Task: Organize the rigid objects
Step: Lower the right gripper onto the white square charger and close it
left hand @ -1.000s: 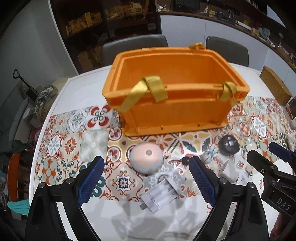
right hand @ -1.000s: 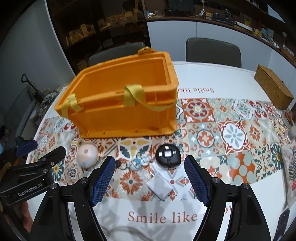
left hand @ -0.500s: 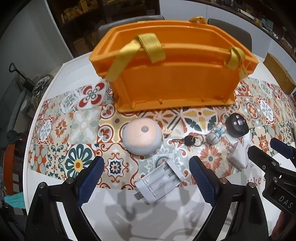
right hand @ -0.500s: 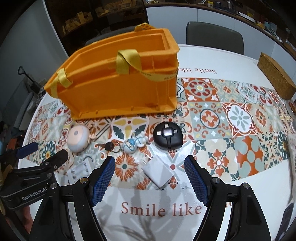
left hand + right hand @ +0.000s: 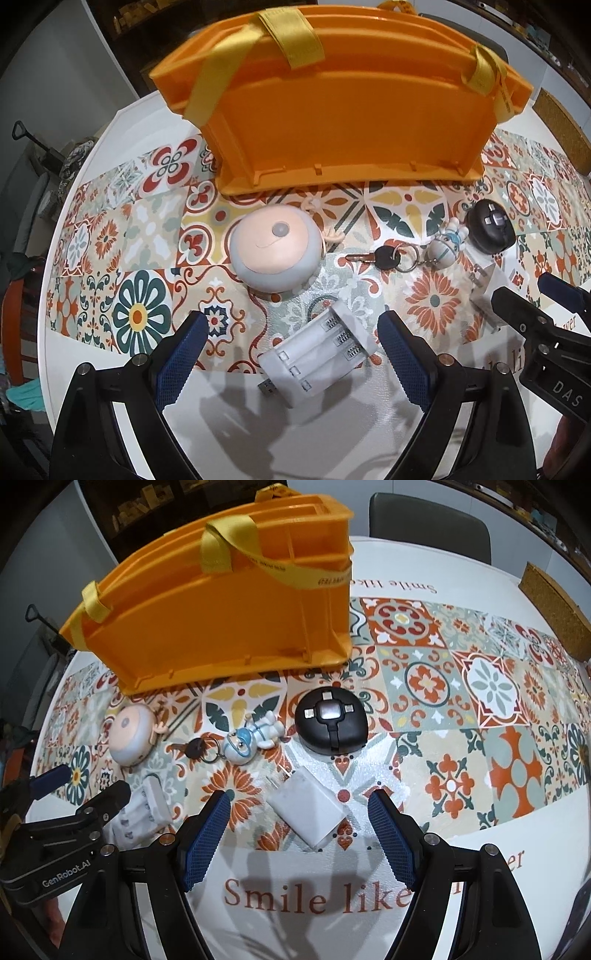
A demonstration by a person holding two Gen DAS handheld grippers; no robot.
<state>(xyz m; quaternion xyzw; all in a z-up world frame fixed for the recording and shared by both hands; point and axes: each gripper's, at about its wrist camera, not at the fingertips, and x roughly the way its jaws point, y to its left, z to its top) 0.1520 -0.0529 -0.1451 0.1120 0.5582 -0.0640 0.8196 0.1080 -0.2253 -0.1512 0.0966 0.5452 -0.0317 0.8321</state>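
Observation:
An orange crate point(image 5: 347, 122) with yellow straps stands at the back of the table; it also shows in the right wrist view point(image 5: 221, 616). In front lie a round pink-and-grey gadget point(image 5: 275, 253), a key with a figurine keyring point(image 5: 402, 254), a black round device point(image 5: 330, 720), a white battery holder point(image 5: 319, 350) and a white charger plug point(image 5: 308, 812). My left gripper point(image 5: 291, 356) is open, low over the battery holder. My right gripper point(image 5: 299, 842) is open, low over the charger plug.
A patterned tile runner point(image 5: 480, 686) covers the white table point(image 5: 332, 923). A woven box point(image 5: 554, 609) sits at the far right. Chairs point(image 5: 428, 524) stand behind the table. Shelves fill the back wall.
Both grippers have come down and forward toward the small items. The battery holder now lies between the left fingers and the charger plug between the right fingers. Jaws stay open.

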